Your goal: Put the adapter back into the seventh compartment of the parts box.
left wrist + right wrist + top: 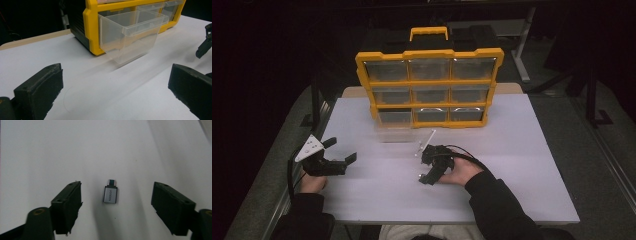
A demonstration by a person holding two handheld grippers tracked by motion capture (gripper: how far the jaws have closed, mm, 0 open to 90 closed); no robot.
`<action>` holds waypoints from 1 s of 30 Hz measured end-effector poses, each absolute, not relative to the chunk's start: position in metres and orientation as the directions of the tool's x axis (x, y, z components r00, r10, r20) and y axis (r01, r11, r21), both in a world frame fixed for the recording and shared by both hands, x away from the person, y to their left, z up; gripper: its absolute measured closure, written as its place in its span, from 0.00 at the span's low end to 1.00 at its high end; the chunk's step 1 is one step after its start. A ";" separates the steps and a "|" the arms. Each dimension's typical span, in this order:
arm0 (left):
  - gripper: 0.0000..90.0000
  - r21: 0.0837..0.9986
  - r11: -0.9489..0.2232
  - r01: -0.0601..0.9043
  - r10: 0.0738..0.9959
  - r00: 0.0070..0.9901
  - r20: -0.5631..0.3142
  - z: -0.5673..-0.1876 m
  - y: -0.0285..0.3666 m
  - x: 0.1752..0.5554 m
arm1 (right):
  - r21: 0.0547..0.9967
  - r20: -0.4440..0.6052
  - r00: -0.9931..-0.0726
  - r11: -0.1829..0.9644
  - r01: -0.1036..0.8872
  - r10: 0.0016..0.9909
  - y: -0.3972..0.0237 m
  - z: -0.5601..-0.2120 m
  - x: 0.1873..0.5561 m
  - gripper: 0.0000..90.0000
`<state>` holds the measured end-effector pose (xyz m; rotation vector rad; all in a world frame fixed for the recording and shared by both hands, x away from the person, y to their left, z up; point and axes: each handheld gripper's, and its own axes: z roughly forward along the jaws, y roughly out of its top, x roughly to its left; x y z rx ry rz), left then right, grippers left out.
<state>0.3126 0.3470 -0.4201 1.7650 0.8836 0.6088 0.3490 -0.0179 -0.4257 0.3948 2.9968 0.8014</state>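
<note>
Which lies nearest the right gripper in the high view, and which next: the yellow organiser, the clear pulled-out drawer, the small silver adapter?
1. silver adapter, on the table between the right gripper jaws.
2. clear drawer, ahead, leftward.
3. yellow organiser, at the back.

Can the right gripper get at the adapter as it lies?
Probably yes. The adapter lies flat on the table between the right gripper's open jaws, with bare surface on both sides and nothing in the way.

A small silver adapter (110,194) lying on the white table (50,150) bears the brand name "UGREEN" printed lengthwise along its metal casing; no other lettering is legible.
</note>
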 end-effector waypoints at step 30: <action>0.00 0.937 -0.207 0.281 0.798 0.603 -0.005 -0.421 0.346 0.313 | 0.451 0.049 -0.967 0.858 0.246 0.252 -0.009 -0.436 0.347 0.83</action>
